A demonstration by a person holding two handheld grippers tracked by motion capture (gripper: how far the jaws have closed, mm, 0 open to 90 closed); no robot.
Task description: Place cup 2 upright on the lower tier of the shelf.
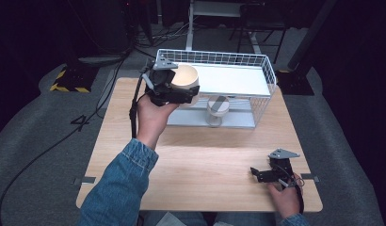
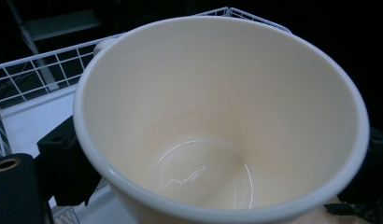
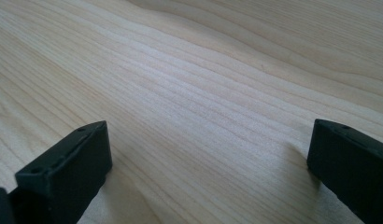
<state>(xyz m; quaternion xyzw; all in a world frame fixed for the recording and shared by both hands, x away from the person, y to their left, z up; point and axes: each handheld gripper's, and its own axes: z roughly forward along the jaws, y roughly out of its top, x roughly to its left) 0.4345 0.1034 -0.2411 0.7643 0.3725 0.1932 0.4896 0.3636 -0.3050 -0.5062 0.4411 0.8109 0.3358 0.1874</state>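
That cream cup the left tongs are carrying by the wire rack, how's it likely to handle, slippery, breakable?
The cream cup looks glazed, with shiny highlights inside, so it is probably slick against the left tongs. Its thick rim and hard sheen suggest ceramic: stiff, fairly heavy for its size, and likely to chip if knocked against the wire rack. It narrows toward the base, so it may tip easily.

the cream cup (image 2: 217,126) runs off the bottom edge of the left gripper view, its base and outer wall unseen. it hides most of the left gripper (image 1: 178,91) jaws gripping it. on the wire rack (image 1: 266,66), a small pale dish (image 1: 218,106) is too small to identify.
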